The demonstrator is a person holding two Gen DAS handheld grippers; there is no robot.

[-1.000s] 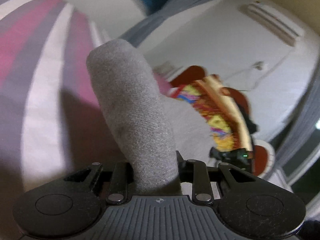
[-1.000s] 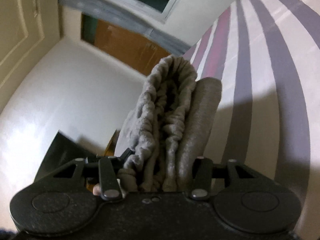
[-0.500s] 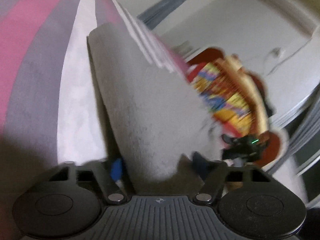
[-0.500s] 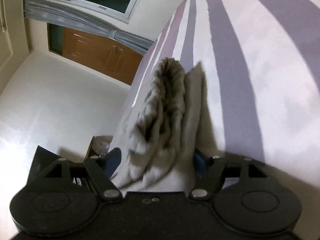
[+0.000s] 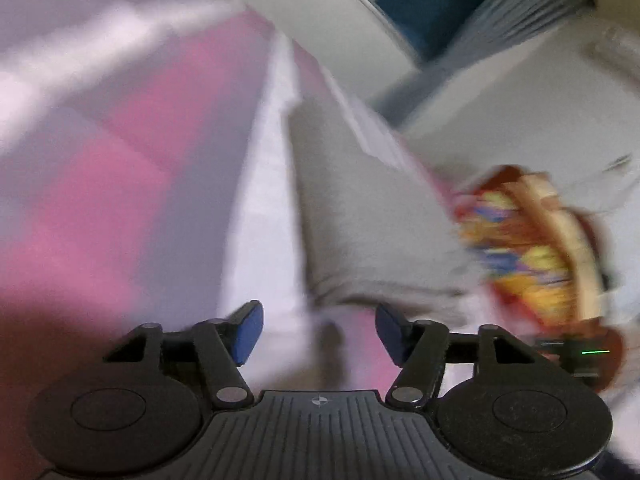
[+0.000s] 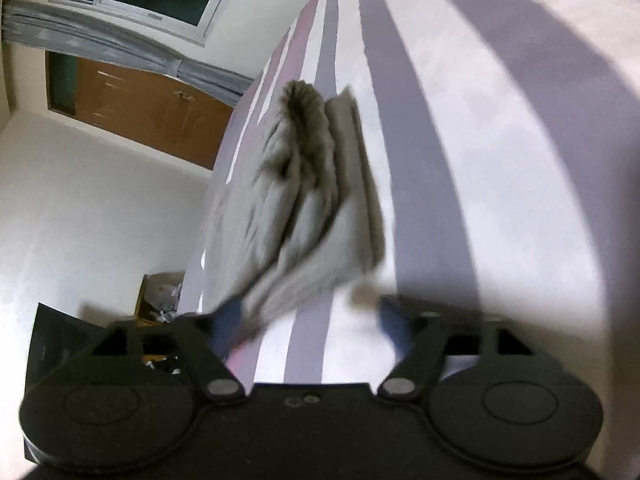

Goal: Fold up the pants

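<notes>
Both claws have let go of the grey pants since the earlier frames, when each was pinching a bunch of the cloth, and their jaws have just been opening. On my left side, the left gripper (image 5: 316, 330) now stands spread with nothing between its blue pads, and the pants (image 5: 368, 220) lie just beyond it on the striped bedsheet (image 5: 120, 184), a pink band to their left and a blurred, brightly patterned cloth (image 5: 528, 256) to their right. On my right side, the right gripper (image 6: 312, 320) is spread wide; the folded pants (image 6: 316, 200) rest on the grey and white stripes just past its left pad, whether touching it I cannot tell through the blur. Far left of them I see a brown door (image 6: 148, 108).
</notes>
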